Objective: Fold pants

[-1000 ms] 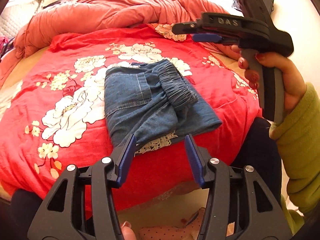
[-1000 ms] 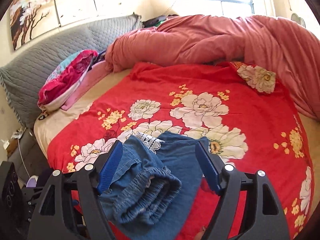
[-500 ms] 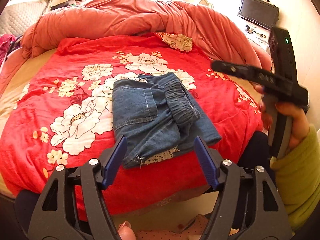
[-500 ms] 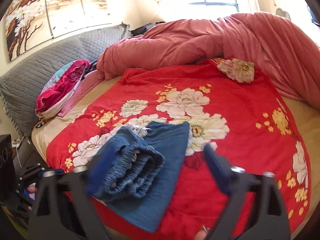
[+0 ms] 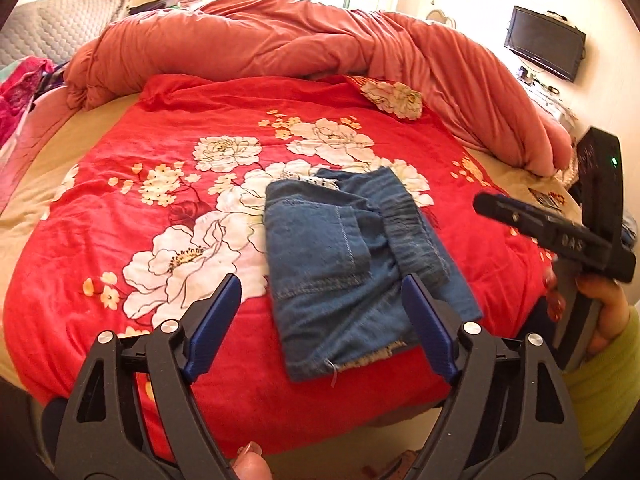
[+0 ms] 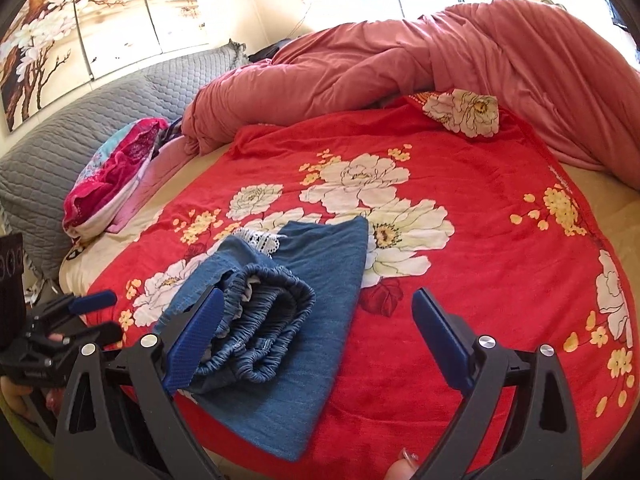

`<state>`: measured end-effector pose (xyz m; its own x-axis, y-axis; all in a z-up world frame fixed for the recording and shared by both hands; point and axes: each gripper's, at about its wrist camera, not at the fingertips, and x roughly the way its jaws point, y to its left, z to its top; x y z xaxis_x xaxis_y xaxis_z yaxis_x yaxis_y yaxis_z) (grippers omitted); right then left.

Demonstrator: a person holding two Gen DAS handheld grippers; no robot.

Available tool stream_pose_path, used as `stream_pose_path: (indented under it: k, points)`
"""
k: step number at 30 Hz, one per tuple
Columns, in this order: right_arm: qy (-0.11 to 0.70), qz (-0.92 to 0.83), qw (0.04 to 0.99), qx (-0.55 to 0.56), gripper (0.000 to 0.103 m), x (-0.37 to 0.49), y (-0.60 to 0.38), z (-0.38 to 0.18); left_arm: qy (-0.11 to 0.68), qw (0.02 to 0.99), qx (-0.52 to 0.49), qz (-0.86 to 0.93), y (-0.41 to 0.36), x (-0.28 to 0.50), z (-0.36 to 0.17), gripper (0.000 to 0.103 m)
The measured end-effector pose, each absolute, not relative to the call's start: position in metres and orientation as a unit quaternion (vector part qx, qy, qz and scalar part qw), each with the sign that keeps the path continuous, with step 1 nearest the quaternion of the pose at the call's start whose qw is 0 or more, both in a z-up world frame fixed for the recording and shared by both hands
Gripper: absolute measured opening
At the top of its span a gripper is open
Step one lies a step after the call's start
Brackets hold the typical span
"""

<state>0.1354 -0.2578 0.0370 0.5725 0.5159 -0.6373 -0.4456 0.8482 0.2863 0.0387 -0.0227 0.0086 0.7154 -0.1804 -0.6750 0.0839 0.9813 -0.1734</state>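
Blue denim pants (image 5: 344,264) lie folded into a small stack on the red floral blanket (image 5: 168,152), near the bed's front edge, with the elastic waistband on top and lace trim at the ends. They also show in the right wrist view (image 6: 288,304). My left gripper (image 5: 320,316) is open and empty, held above the near edge of the pants. My right gripper (image 6: 316,332) is open and empty, above the pants' right side. It shows from the side at the right of the left wrist view (image 5: 560,236).
A bunched salmon duvet (image 5: 304,40) lies along the bed's far side. A pink and teal pillow (image 6: 112,168) rests by the grey quilted headboard (image 6: 80,112). A black TV (image 5: 544,48) hangs on the right wall. The left gripper shows at the left edge of the right wrist view (image 6: 60,332).
Both grippers have pulled back and up from the pants and opened wider. The right gripper has dropped lower at the right. The pants have stayed in place.
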Motion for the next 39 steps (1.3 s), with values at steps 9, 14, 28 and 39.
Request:
stream_pose_path:
  k: [9,14,28,39]
  points:
    - [0.386,0.272,0.880,0.043,0.094,0.141,-0.249,0.026,0.379,0.920,-0.078,-0.063,-0.014,0.061,-0.003,0.077]
    - [0.403,0.274,0.872,0.046,0.094,0.146,-0.245,0.015,0.391,0.914,-0.091,-0.055,-0.008,0.079,-0.016,0.078]
    - [0.471,0.306,0.822,0.090,0.091,0.168,-0.234,-0.036,0.432,0.886,-0.149,-0.079,0.000,0.115,-0.060,0.078]
    - [0.445,0.364,0.812,0.098,0.038,0.165,-0.216,-0.032,0.442,0.866,-0.203,-0.119,-0.006,0.125,-0.064,0.041]
